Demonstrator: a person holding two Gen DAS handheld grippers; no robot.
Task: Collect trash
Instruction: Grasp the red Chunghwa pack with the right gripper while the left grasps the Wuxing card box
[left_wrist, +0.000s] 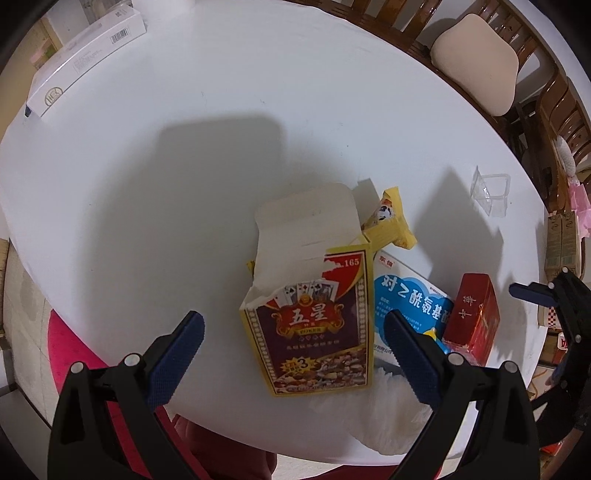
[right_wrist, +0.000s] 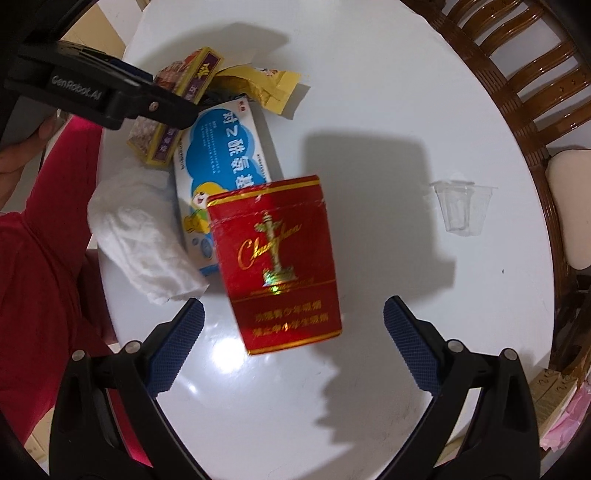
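While both grippers hang open over the worktop (right_wrist: 369, 92), the red cigarette pack (right_wrist: 277, 266) stands upright between the right gripper (right_wrist: 293, 343) fingers (nearer than the left gripper (left_wrist: 293, 343)), untouched.

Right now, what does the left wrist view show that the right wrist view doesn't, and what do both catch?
Only the left wrist view shows the long white box at the table's far edge and the torn-open front of the poker card box, framed by the open left gripper.

Only the right wrist view shows the gold-printed front of the red cigarette pack, framed by the open right gripper, and a red sleeve.

Both show the blue-and-white medicine box, yellow wrapper, crumpled tissue, clear plastic cup and white table.
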